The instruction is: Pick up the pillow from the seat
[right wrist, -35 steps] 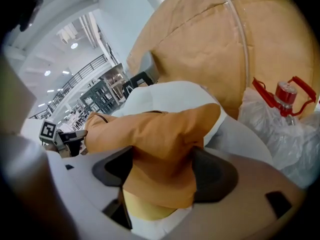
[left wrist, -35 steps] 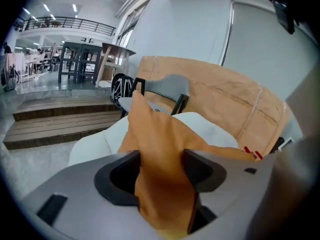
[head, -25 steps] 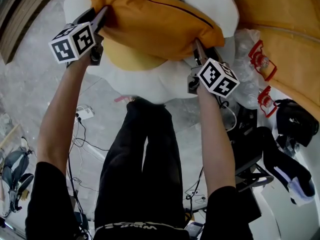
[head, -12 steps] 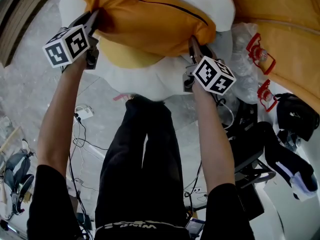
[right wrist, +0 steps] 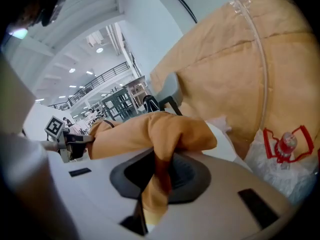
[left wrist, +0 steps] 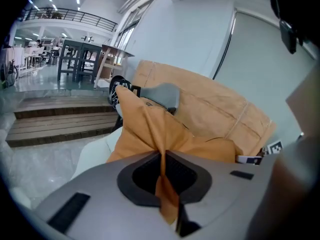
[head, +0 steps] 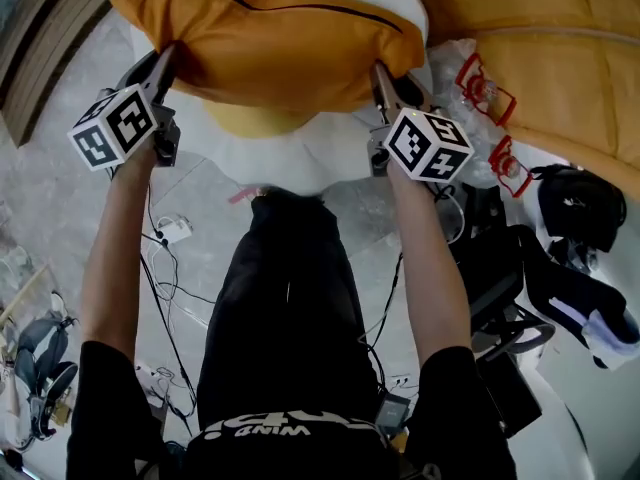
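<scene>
Black trousers (head: 285, 308) fill the nearest part of the head view, with the person's two arms reaching forward on either side. Each arm ends in a hand-held gripper carrying a cube with square markers: the left cube (head: 112, 128) and the right cube (head: 428, 145).

The left hand-held gripper (head: 163, 63) has just been closing its jaws. In the left gripper view they are pressed together on a thin fold of orange fabric at one corner of the pillow (head: 270, 43). The right hand-held gripper (head: 379, 73) has likewise just been closing, and the right gripper view shows it pinching a bunched corner of the same pillow at the other end.

The orange pillow is stretched between the two grippers, with a dark zip line running along its top. It hangs over the white seat (head: 300, 158). A yellow cushion (head: 250, 120) lies on the seat just under the pillow; whether the two touch cannot be told.

Beside the seat to the right is crumpled clear plastic with a bottle in a red holder (head: 478, 83), and next to that a black bag (head: 585, 203). Behind them rises a large tan padded cushion (head: 540, 48). On the left, cables (head: 165, 233) trail across the grey floor (head: 45, 198).
</scene>
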